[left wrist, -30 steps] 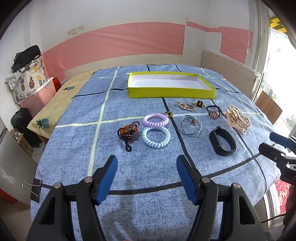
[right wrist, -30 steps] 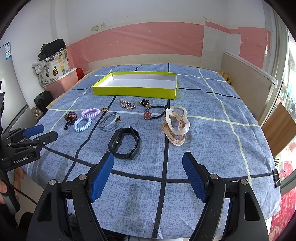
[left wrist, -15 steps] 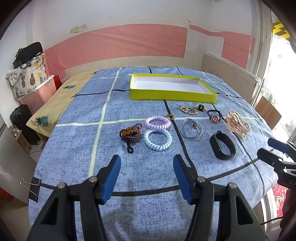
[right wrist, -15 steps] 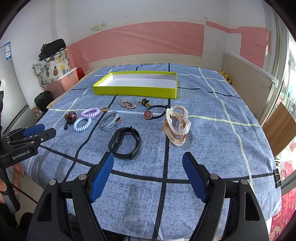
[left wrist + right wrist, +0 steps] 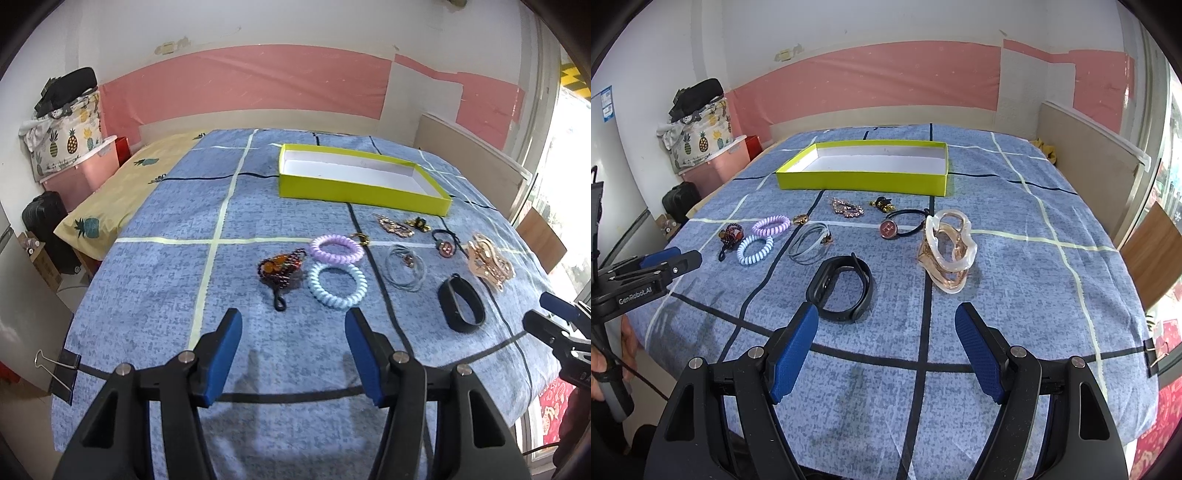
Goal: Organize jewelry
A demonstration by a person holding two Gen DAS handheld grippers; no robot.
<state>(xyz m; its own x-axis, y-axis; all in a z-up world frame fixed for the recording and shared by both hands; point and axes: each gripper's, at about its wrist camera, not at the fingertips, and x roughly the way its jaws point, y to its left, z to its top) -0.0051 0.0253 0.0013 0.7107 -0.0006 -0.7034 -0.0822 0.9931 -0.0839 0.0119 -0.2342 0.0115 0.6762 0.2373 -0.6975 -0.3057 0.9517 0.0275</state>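
Where the left wrist view looks down the bed (image 5: 155, 302), no writing is legible. The left gripper (image 5: 293, 354) stands wide, nothing between its pads. Two spiral hair ties (image 5: 338, 286) lie mid-bed beside one beaded bracelet (image 5: 280, 266); one yellow box (image 5: 364, 179) sits toward the far edge.

In the right wrist view, "GenRobot.AI" reads on the left gripper's body. The right gripper (image 5: 886, 350) gapes empty; one black band (image 5: 842, 286) lies just ahead, one clear hair claw (image 5: 949, 251) beyond. Bare cover spans the right edge.

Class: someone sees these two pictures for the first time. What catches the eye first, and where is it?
The empty lime-green box at the far middle of the blue checked bedspread stands out. Nearer lies scattered jewelry, notably the black wristband and pale hair claw, just beyond the open right gripper.
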